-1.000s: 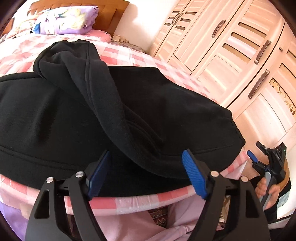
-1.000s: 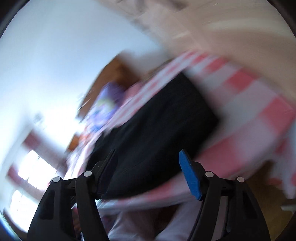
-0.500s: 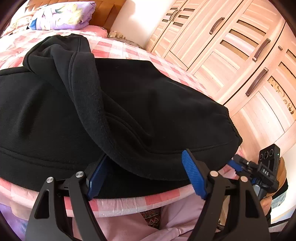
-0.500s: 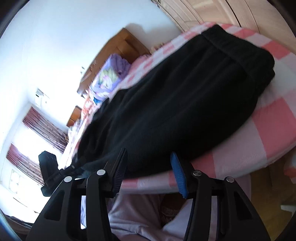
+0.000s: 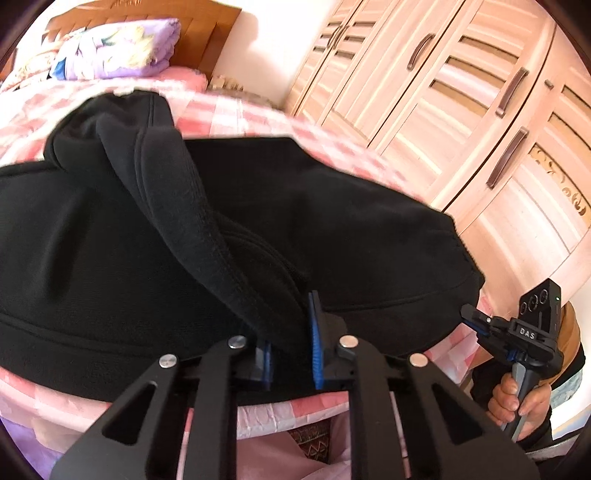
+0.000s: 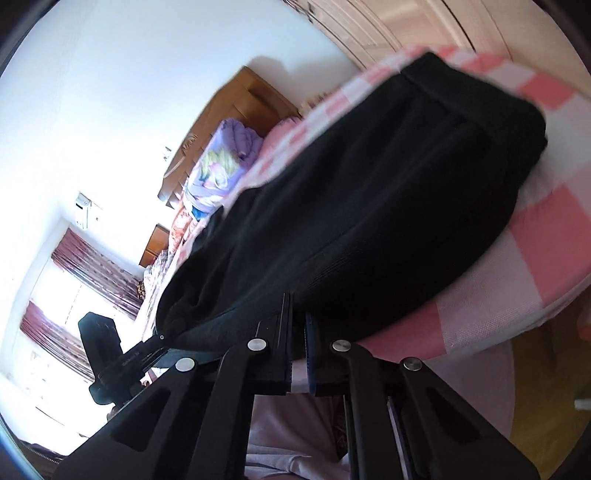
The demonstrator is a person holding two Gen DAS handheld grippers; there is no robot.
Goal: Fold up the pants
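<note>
Black pants [image 5: 155, 258] lie spread across the pink checked bed [image 5: 288, 410], reaching its near edge. The left gripper [image 5: 291, 354] is closing, its blue fingers [image 5: 317, 354] already pinching a thick folded ridge of the fabric at that edge. The right gripper [image 6: 297, 354] has its fingers [image 6: 285, 347] brought together on the pants' hem close to the bed's corner. Farther back, a purple floral quilt [image 5: 118, 48] rests against the wooden headboard [image 5: 207, 33], beside a pale wardrobe [image 5: 461, 92].

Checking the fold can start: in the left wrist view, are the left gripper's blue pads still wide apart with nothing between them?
No, the left gripper has its blue pads pinched on a fold of the black pants.
</note>
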